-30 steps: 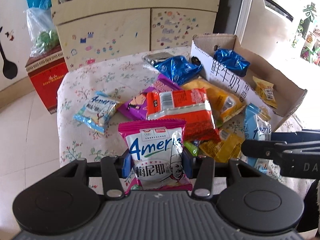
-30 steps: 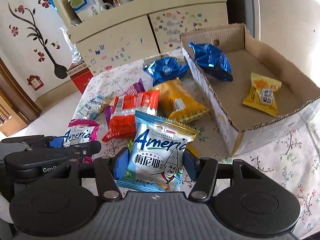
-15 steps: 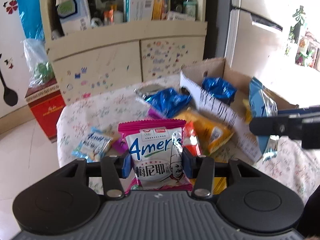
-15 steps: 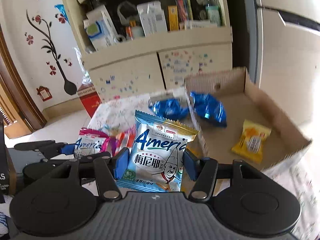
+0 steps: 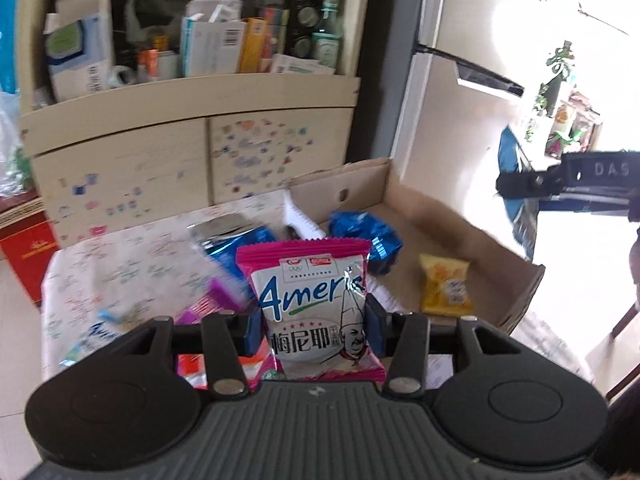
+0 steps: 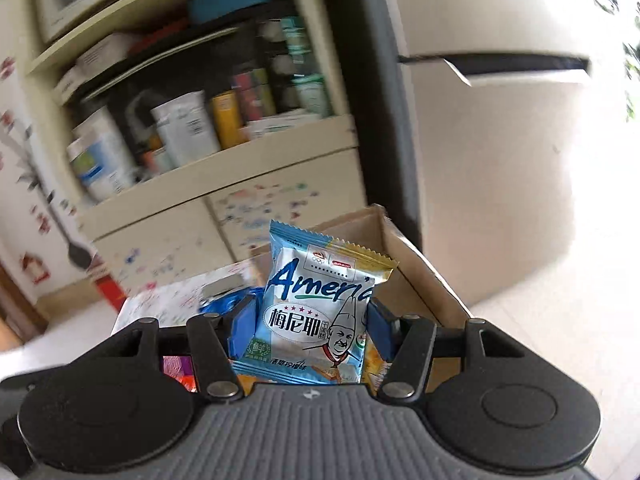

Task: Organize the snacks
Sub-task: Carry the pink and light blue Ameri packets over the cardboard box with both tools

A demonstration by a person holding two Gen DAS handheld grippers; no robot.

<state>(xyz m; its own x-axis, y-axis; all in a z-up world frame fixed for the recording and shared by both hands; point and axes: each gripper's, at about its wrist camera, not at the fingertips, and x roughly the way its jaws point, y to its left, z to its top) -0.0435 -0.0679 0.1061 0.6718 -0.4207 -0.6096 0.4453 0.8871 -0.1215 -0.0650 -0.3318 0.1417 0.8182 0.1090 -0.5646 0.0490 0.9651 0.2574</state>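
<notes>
My left gripper [image 5: 312, 326] is shut on a pink snack packet [image 5: 310, 304], held upright above the table. Beyond it lies the open cardboard box [image 5: 460, 216], with a blue foil snack [image 5: 366, 238] and a yellow snack [image 5: 444, 288] inside. My right gripper [image 6: 310, 330] is shut on a light blue snack packet [image 6: 316, 312], raised high with the box's far corner [image 6: 404, 256] just behind it. In the left wrist view the right gripper [image 5: 560, 180] shows at the right edge, above the box, with the blue packet [image 5: 514, 184] seen edge-on.
Loose snacks lie on the floral tablecloth [image 5: 132, 264]: a blue foil one [image 5: 236, 242], purple and red ones near my left fingers. A cabinet [image 5: 192, 152] with cluttered shelves stands behind the table, a red box [image 5: 24, 252] on the floor at left, a fridge [image 6: 500, 120] at right.
Both grippers have risen and tipped up with their packets. The pile of snacks has dropped low in both views, and the right gripper now stands higher over the box.
</notes>
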